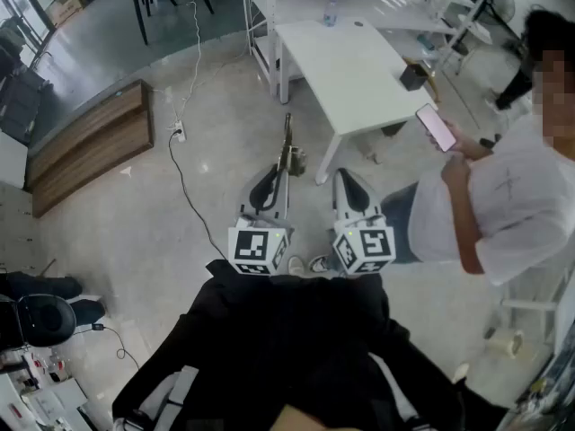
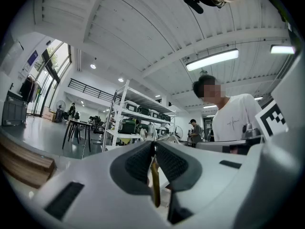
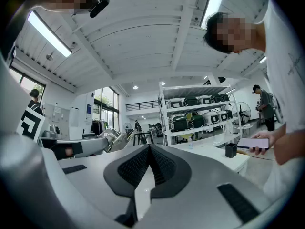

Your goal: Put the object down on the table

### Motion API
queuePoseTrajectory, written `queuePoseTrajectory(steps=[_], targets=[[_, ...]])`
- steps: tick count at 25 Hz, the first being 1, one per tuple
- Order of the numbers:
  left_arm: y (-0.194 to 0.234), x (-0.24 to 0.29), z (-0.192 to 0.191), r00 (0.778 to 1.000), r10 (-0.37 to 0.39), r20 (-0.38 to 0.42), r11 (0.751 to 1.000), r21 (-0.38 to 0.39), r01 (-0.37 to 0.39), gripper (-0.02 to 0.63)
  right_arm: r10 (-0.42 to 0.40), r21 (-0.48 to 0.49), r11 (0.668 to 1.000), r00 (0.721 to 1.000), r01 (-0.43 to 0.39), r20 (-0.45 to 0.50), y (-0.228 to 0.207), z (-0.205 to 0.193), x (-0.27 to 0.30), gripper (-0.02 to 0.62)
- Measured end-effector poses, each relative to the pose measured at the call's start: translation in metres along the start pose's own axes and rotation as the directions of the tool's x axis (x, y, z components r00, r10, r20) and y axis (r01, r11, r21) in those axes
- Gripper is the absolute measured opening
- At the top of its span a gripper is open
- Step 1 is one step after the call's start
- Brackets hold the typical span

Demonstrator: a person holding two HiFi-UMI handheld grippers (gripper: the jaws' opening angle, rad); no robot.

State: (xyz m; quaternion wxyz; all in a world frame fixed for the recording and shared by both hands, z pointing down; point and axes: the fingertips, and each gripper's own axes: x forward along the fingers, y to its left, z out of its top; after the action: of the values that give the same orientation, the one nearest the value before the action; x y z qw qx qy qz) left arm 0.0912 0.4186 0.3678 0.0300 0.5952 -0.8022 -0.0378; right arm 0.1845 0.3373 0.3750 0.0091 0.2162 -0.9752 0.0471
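Observation:
My left gripper [image 1: 284, 171] [image 2: 153, 145] points level toward the white table [image 1: 355, 79] and is shut on a thin, brass-coloured, stick-like object [image 1: 288, 145]. The object sticks out ahead of the jaws over the floor, short of the table's near edge. In the left gripper view it [image 2: 155, 182] shows as a narrow yellowish strip clamped between the dark ribbed pads. My right gripper [image 1: 347, 183] [image 3: 149, 150] is held beside the left one, also level. Its pads meet with nothing between them.
A person in a white shirt [image 1: 512, 205] stands at the right holding a phone [image 1: 436, 127]. On the table stand a small black cup [image 1: 413, 76] and a bottle [image 1: 331, 11]. A wooden bench [image 1: 90, 146] and a floor cable [image 1: 183, 180] lie to the left. Shelving [image 2: 138, 123] stands behind the table.

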Motion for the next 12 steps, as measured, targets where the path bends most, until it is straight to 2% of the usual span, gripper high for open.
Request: queuePoseTrajectory(steps=[6, 12], targets=[[0.009, -0.005, 0.008, 0.999, -0.007, 0.038, 1.000, -0.004, 0.007, 0.032, -0.022, -0.018, 1.000, 1.000, 0.022, 0.002, 0.008, -0.002, 0.002, 0.002], [0.022, -0.014, -0.012, 0.999, -0.039, 0.027, 0.999, 0.006, 0.039, 0.032, -0.041, 0.000, 0.999, 0.999, 0.041, 0.013, 0.022, -0.012, -0.002, 0.002]])
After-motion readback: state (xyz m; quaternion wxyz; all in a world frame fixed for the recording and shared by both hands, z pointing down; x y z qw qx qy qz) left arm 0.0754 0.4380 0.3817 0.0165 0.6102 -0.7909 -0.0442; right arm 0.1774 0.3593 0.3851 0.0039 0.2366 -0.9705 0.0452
